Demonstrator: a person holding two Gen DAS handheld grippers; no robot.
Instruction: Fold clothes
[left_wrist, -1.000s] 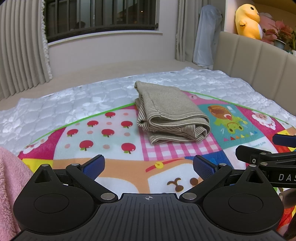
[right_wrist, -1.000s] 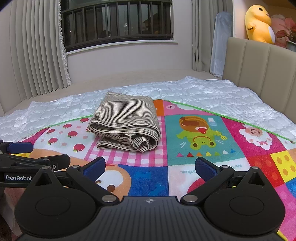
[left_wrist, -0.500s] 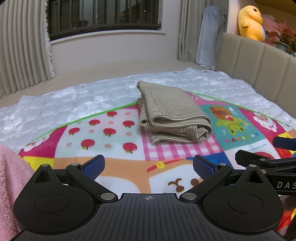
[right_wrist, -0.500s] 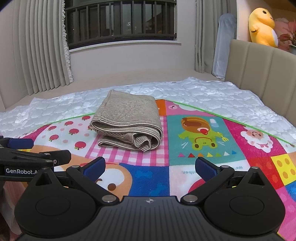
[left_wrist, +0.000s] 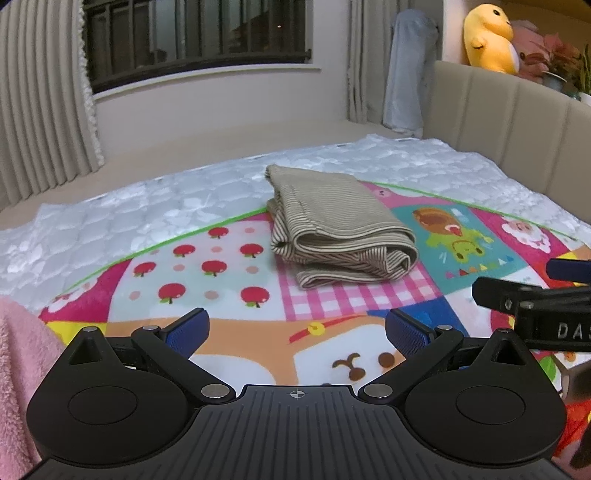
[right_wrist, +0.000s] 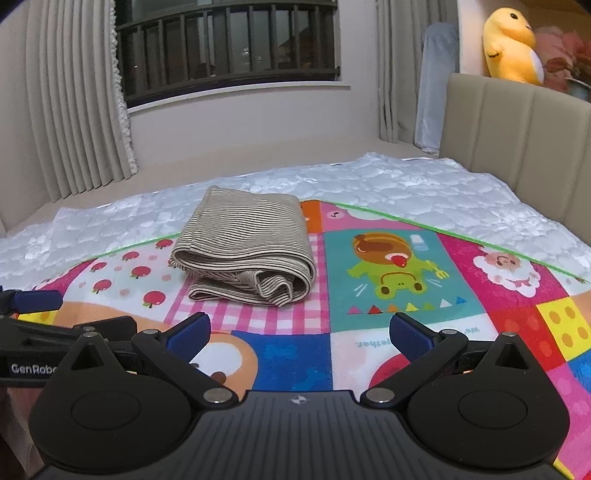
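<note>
The striped garment (left_wrist: 340, 225) lies folded into a thick bundle on the colourful play mat (left_wrist: 229, 280), which is spread over a white quilted cover (left_wrist: 110, 221) on the bed; it sits at the mat's far side, on the pink checked patch and partly over the green border, well ahead of both tools and touched by neither. The fold looks finished, but its near end is loose: several layers curl open there, and a lower flap juts out beneath the roll. Any push or lift applied at that open end would probably spring the layers apart, and a pinch that took only the top layer would peel the bundle open instead of carrying it whole. The mat itself could also slide or wrinkle on the slick quilted cover if dragged. A pink fluffy cloth (left_wrist: 18, 369) sits at the left edge of the left view, just beside the left tool; it may be the next piece, and a careless sweep toward it could knock the folded bundle. The left tool (left_wrist: 295, 330) hovers low over the mat's near edge, level and pointed forward, its blue pads spread wide with nothing between them. The right tool (right_wrist: 299, 330) is held alongside it at about the same height, likewise spread and empty.
</note>
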